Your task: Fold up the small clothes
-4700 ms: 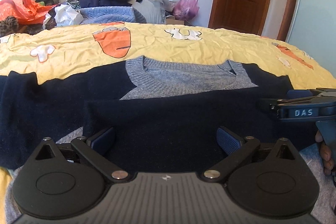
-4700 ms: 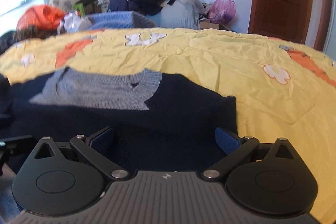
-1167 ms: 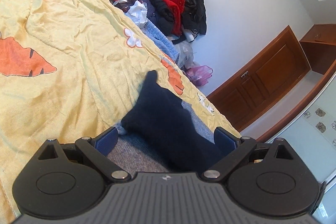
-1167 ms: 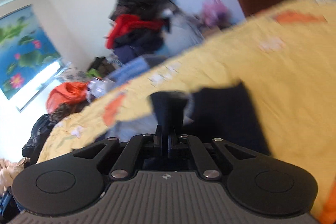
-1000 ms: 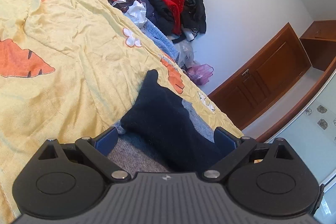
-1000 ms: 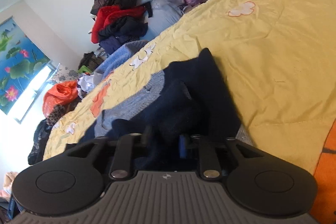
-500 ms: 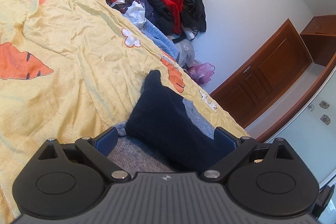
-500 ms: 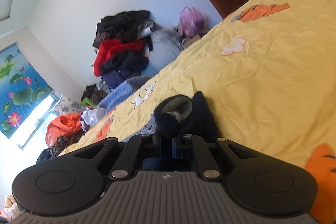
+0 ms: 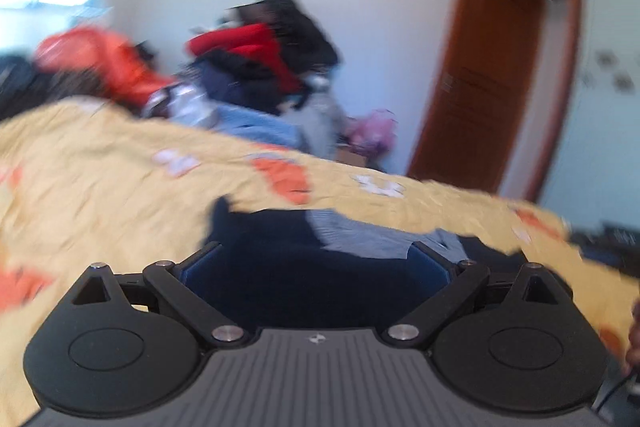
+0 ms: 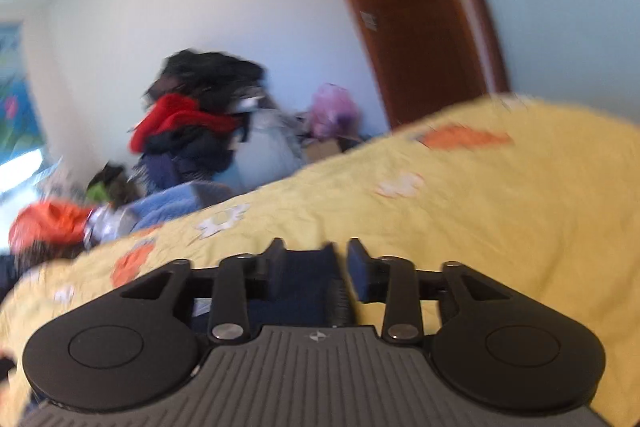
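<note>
Fingers (image 9: 200, 259) spread – sweater (image 9: 312, 267) edge between

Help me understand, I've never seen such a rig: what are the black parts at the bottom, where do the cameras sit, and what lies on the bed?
A person holds a two-finger tool in each hand; a camera on each looks along its fingers. One picture is from the left tool, wide open over a navy knit sweater with grey collar on the yellow carrot-print bedspread. The other is from the right tool: navy cloth sits between its part-open fingers; grip unclear.
</note>
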{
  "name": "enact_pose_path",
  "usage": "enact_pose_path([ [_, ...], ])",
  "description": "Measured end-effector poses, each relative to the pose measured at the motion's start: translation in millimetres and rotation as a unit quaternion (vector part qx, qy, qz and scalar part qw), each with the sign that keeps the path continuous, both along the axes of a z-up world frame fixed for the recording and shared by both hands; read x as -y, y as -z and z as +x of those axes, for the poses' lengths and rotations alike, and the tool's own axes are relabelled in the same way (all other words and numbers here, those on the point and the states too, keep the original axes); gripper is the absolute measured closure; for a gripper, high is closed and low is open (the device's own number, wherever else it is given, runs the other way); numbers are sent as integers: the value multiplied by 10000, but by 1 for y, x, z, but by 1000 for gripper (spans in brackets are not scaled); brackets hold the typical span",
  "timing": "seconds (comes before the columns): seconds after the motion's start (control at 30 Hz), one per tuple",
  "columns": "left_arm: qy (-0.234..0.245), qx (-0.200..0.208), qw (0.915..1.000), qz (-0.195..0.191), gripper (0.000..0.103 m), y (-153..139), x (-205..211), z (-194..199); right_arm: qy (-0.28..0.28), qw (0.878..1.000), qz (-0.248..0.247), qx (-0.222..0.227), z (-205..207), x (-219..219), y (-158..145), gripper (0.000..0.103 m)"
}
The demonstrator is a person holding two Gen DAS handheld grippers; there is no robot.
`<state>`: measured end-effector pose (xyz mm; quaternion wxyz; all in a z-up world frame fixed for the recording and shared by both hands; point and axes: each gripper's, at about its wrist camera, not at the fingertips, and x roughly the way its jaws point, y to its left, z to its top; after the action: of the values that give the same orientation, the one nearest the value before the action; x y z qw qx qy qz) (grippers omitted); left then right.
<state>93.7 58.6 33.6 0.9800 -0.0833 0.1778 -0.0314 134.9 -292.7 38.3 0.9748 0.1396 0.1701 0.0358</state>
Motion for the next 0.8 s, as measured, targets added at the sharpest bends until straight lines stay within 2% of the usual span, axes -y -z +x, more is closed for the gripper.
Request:
enact_pose_path([
  [0.07, 268, -295, 9965, 730, 4, 4, 29, 29, -470, 9978, -424, -198, 15, -26, 6, 24],
  [0.13, 254, -727, 9899, 1194, 4, 16, 43, 58, -622, 9943, -626, -602, 36, -41, 20, 30],
  [0.17, 239, -954, 9871, 1261, 4, 23, 44, 71, -652, 9917, -704, -853, 48, -45, 27, 34],
  [0.2, 280, -1223, 9846, 1213, 4, 30, 41, 82, -650, 9889, -835, -1039, 58, -47, 33, 35],
  [0.23, 353, -1574, 9816, 1017, 3, 36, 34, 93, -627, 9873, -1040, -1025, 61, -49, 37, 35],
  [0.27, 380, -1643, 9832, 702, 0, 39, 23, 96, -587, 9849, -1278, -1008, 62, -51, 40, 35],
  [0.3, 393, -1707, 9830, 549, 0, 41, 14, 99, -516, 9829, -1352, -1137, 68, -49, 42, 35],
  [0.37, 505, -1724, 9820, 588, 0, 43, 10, 99, -387, 9836, -1264, -1231, 74, -37, 44, 32],
  [0.4, 507, -1734, 9814, 645, 0, 42, 12, 99, -221, 9820, -1124, -1504, 82, -31, 48, 23],
  [0.43, 507, -1741, 9809, 706, 0, 42, 14, 98, -230, 9841, -926, -1501, 84, -26, 48, 21],
  [0.5, 460, -1748, 9801, 820, 0, 34, 17, 95, -400, 9802, -1116, -1587, 83, -29, 49, 19],
  [0.53, 441, -1715, 9804, 860, 0, 28, 16, 94, -461, 9787, -1213, -1592, 80, -32, 46, 22],
  [0.57, 497, -1576, 9821, 910, 0, 22, 15, 91, -509, 9803, -1199, -1486, 75, -32, 39, 30],
  [0.63, 452, -1206, 9848, 1166, 0, 10, 15, 94, -498, 9880, -1036, -1028, 63, -30, 21, 32],
  [0.67, 353, -1180, 9836, 1321, 0, 7, 16, 100, -473, 9906, -994, -814, 60, -32, 12, 30],
  [0.73, 334, -1472, 9794, 1339, 0, 9, 13, 120, -600, 9908, -1075, -559, 61, -42, 1, 30],
  [0.8, 307, -1818, 9748, 1255, 0, 17, 7, 140, -1036, 9856, -1173, -639, 74, -57, -2, 23],
])
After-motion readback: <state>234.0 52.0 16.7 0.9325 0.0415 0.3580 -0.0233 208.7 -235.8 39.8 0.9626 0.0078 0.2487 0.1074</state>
